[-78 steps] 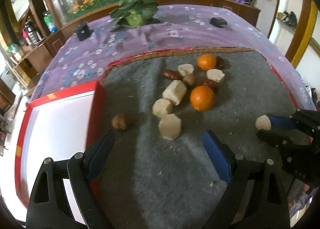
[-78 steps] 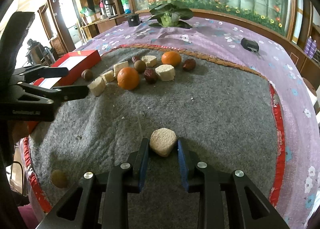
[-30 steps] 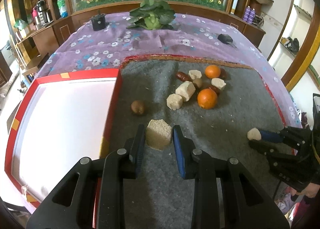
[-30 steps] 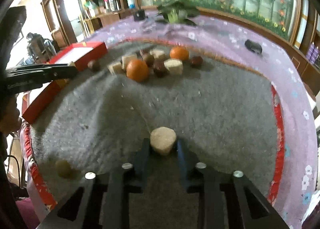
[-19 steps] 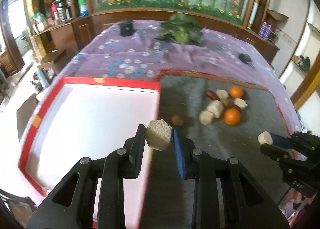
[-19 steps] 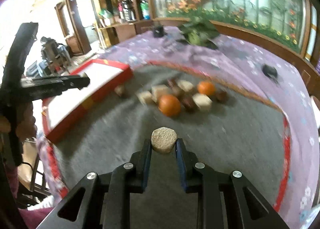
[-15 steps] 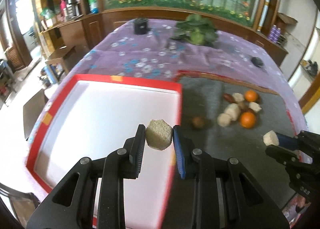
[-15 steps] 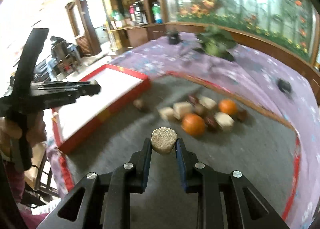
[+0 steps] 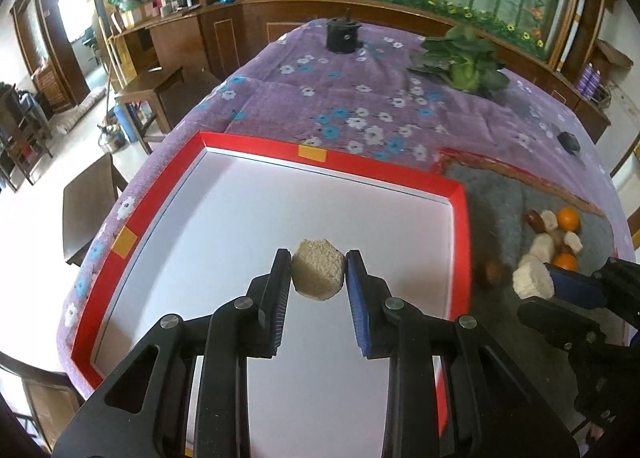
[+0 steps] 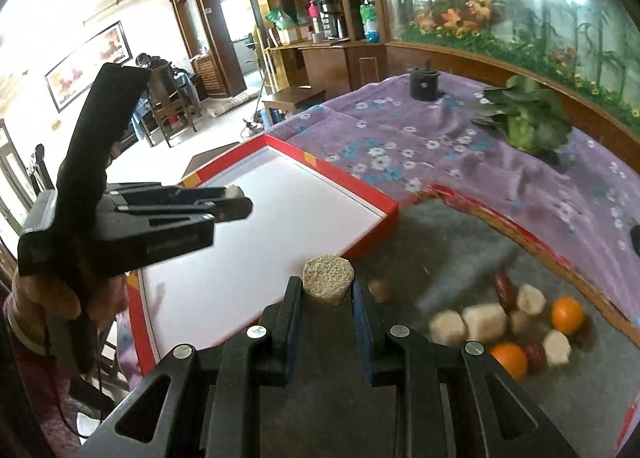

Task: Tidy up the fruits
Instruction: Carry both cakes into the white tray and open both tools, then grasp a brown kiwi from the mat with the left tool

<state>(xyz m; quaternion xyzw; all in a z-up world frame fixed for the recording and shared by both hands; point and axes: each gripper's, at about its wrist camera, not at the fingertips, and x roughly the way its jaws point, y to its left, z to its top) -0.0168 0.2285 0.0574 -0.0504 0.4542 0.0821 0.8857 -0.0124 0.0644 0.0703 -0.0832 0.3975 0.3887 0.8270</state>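
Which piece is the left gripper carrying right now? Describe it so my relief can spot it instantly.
Find the red-rimmed white tray on the purple flowered cloth. Above its white floor, the left gripper pinches a tan, grainy hexagonal block. A similar block sits in the right gripper, but that one is over the grey mat, not the tray.

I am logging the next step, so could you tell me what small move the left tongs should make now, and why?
Probably lower and release. The left tongs grip a beige hexagonal chunk above the white floor of the red-rimmed tray, well inside its rim, so setting it down there seems the natural move.
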